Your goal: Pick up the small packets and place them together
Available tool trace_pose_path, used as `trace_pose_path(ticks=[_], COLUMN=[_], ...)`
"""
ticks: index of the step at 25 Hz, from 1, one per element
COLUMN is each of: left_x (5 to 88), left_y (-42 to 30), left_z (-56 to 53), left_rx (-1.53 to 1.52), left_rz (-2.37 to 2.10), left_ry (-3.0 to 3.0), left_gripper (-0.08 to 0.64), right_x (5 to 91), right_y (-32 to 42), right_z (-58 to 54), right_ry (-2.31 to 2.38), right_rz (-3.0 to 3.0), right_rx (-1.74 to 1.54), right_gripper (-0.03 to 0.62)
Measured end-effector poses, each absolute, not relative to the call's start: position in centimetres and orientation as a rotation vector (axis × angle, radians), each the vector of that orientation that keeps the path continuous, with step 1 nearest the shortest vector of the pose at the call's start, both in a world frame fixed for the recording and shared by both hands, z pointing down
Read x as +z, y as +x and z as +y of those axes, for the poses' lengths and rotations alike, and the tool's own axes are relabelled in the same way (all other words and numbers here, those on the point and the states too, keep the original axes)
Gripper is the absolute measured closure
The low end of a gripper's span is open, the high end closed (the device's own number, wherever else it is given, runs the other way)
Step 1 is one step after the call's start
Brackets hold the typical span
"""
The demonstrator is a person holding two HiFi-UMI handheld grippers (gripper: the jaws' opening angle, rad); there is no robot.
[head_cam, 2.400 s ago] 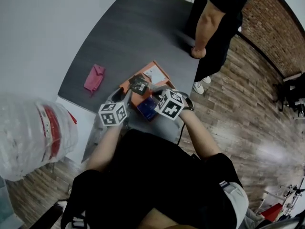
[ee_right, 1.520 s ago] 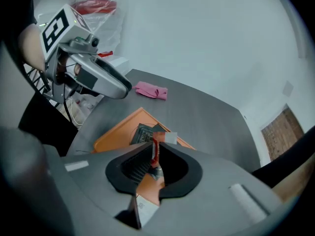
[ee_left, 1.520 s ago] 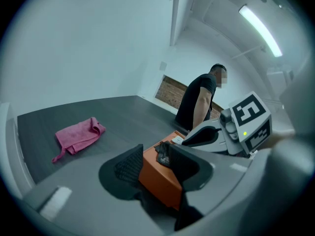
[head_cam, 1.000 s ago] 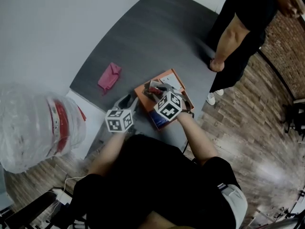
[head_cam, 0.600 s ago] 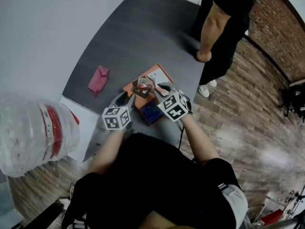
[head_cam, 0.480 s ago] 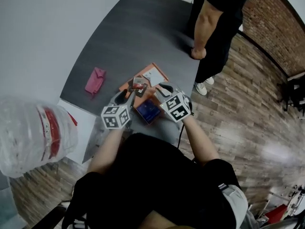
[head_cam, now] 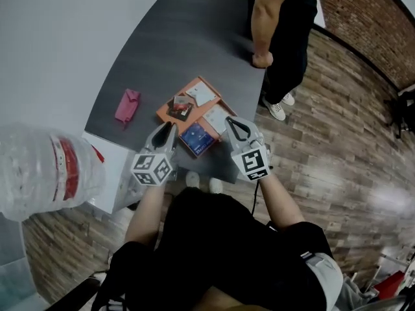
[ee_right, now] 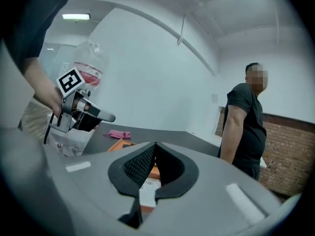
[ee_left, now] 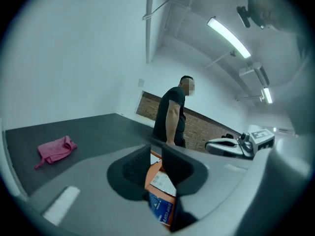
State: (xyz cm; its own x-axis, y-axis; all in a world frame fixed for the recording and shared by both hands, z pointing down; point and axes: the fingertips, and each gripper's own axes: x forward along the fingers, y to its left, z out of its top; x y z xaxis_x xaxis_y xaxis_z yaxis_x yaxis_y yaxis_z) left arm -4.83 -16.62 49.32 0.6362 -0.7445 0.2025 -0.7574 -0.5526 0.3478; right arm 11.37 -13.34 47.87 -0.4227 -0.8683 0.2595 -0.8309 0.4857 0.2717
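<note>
I read the left gripper (ee_left: 156,157) as partly open. Its jaws have just been closing; a narrow gap remains between the pads; nothing stands in that gap. Through it I see only the orange board (head_cam: 200,113) and its contents lying further off, untouched.

The right gripper (ee_right: 155,144) is fully closed; its jaw tips meet and it holds nothing.

In the head view both grippers are held above the near edge of the desk (head_cam: 175,37), one on either side of the board's near corner; neither touches a packet.

The packets all lie on the orange board:
- a dark packet (head_cam: 180,109) sits at the board's left part
- a white packet (head_cam: 203,96) lies just beside it toward the far corner
- a second white packet (head_cam: 217,117) lies at the right part
- a blue packet (head_cam: 198,137) lies at the near corner, closest to the grippers

The four are near one another; I cannot tell whether any edges overlap.

A pink cloth (head_cam: 127,104) lies crumpled on the desk, well apart to the left of the board; a standing person (head_cam: 279,24) is at the desk's far right edge, one hand at that edge; a large clear bottle (head_cam: 45,173) with a red label fills the left of the head view.
</note>
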Motion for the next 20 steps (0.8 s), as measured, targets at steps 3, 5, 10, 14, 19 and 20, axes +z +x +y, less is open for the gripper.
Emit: trace_pose_path(ticks=[3,5,10,14,19,20], left_x=[48.3,47.9,46.4,45.6,45.8,46.0], left_y=[-5.7,-6.2,-6.9,-8.5,-11.1,-11.4], left_z=[-15.0,-13.8,-11.5,-8.6,-5.5,-5.0], left_rx=[0.028,0.000,-0.069,-0.049,-0.038,-0.043], left_rz=[-1.236,-1.236,-1.175,-1.111,-1.050,-1.037], left_ry=[2.494,2.506,2.580,2.661,2.697,2.696], left_gripper=[0.517,0.532,0.537,0.537,0.537,0.537], right_x=[47.5,47.3,45.7,44.8,44.2,44.0], right_y=[11.2,10.9,10.2,8.8,6.8,6.4], right_z=[-11.8,-10.6,-8.4,-6.3,-2.5,-1.6], right_ry=[1.436,1.437,1.493,1.636,1.789,1.803], right_rz=[-2.410,-2.406,-2.385,-2.435,-2.471,-2.459], right_rx=[-0.120,-0.129,-0.185,-0.042,0.106,0.100], right_gripper=[0.589,0.589,0.590,0.591,0.591,0.591])
